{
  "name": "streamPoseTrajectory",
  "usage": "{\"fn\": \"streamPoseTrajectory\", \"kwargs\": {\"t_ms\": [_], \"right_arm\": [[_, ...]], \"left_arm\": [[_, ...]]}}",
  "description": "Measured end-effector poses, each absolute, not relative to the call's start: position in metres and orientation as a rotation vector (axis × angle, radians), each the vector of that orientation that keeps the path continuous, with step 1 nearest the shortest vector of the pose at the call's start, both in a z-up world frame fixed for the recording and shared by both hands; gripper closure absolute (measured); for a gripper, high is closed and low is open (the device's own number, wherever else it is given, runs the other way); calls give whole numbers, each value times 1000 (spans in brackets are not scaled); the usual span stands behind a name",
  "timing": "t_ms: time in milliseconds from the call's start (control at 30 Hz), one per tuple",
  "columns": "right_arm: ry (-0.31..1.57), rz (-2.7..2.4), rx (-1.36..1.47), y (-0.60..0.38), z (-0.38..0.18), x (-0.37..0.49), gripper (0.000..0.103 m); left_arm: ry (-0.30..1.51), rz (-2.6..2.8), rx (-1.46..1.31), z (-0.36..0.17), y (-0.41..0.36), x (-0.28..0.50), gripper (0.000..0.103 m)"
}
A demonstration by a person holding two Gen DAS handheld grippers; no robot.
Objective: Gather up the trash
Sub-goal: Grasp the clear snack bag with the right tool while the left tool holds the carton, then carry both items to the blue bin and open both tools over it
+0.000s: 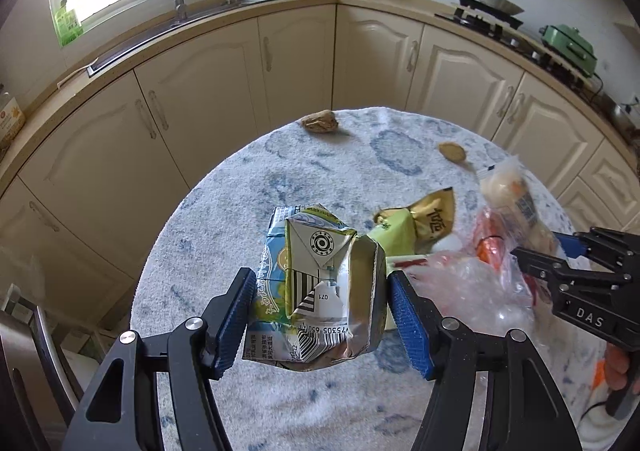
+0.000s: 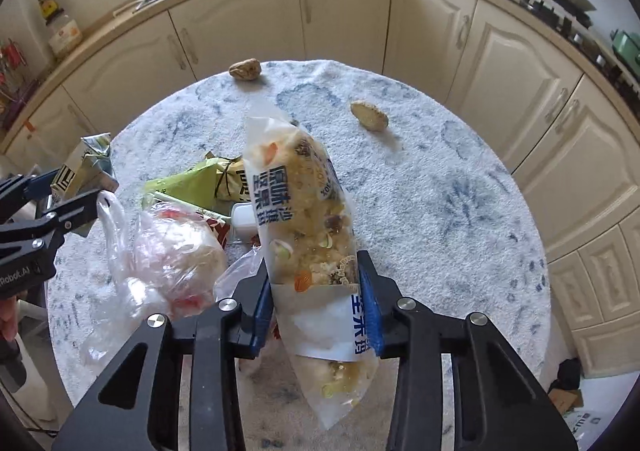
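Observation:
My left gripper [image 1: 320, 311] is shut on a crushed drink carton [image 1: 320, 287] and holds it above the round table [image 1: 240, 211]. My right gripper [image 2: 318, 291] is shut on a clear snack bag [image 2: 304, 219] with blue print, held upright above the table. A clear plastic bag [image 2: 168, 263] with red and white contents lies at the left of the right wrist view. A green and gold wrapper [image 1: 416, 223] lies behind it. The right gripper also shows at the right of the left wrist view [image 1: 532, 255].
Two brown lumps [image 2: 245, 69] [image 2: 370, 115] lie at the far side of the table. Cream kitchen cabinets [image 1: 296, 63] curve around behind, with a sink [image 1: 224, 7] and a stove [image 1: 492, 23] on the counter.

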State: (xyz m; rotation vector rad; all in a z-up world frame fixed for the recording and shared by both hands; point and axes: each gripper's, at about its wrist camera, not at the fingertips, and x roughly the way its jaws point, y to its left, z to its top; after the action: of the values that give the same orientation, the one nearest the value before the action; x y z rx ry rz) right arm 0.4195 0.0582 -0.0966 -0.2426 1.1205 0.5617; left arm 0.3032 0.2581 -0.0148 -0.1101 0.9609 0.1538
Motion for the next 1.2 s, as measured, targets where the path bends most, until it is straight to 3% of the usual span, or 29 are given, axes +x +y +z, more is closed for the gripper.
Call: {"fn": "streamPoseTrajectory", "kwargs": {"t_ms": [100, 567, 900, 1200], "right_arm": [[1135, 555, -214, 48, -94, 417, 69], [1119, 485, -74, -32, -71, 386, 70], [1119, 341, 44, -141, -69, 355, 70], [1162, 93, 182, -265, -87, 312, 70]], "left_arm": [[949, 136, -106, -6, 248, 295, 41], [895, 35, -64, 33, 179, 253, 41], [909, -177, 29, 37, 75, 258, 41], [1009, -411, 114, 4, -46, 283, 41]]}}
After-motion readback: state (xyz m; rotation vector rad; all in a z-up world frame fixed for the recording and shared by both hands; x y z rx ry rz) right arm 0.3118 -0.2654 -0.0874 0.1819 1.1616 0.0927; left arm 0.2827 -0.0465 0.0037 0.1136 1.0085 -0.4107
